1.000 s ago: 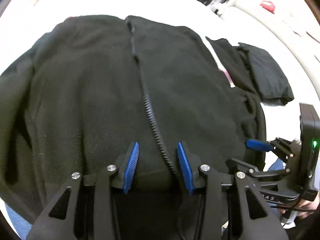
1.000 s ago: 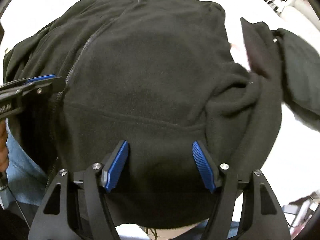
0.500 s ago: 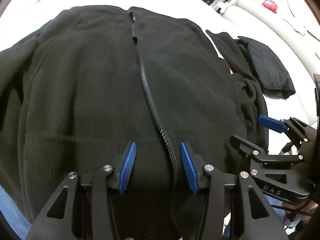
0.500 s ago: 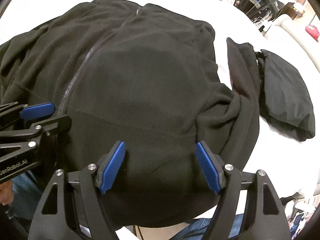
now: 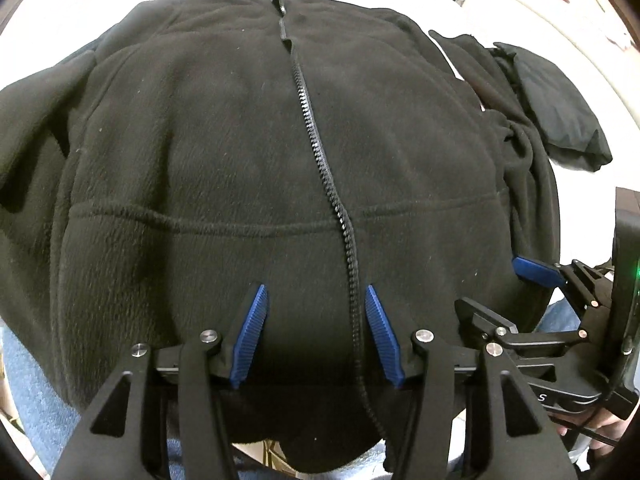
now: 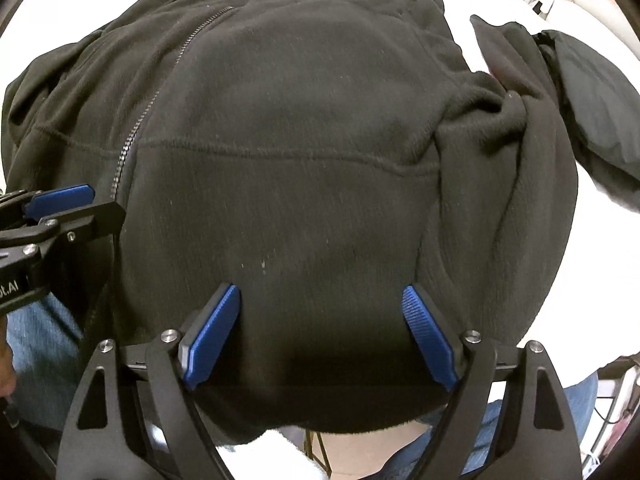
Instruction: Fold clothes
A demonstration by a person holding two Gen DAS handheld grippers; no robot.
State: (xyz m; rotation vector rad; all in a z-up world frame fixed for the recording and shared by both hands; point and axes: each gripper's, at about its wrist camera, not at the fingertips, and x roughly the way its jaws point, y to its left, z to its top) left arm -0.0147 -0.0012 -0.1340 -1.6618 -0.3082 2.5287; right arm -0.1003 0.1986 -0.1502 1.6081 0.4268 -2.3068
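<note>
Jacket point(image 5: 248, 152): black fleece, zipped, spread front-up on the white counter point(image 6: 600, 240); its hem hangs over the near edge, directly below both tools.
Left hand-held gripper point(image 5: 316, 328): released; blue pads stand apart either side of the zipper point(image 5: 320, 160), grasping nothing.
Right hand-held gripper point(image 6: 320, 332): released; pads spread wide over the lower right panel, no cloth between them.
Sleeves: the one beyond and right of the right tool lies bunched along the body; the left one drapes outward.
Second garment point(image 5: 560, 112): dark, already in a compact fold, ahead and to the right.
Progress: one item lies folded; the jacket lies flat with no fold visible in it. Sleeves and body remain to be folded.
Writing: partial "S" on the right tool in the left view, "ot.AI" on the left tool in the right view; no label readable on the jacket.
</note>
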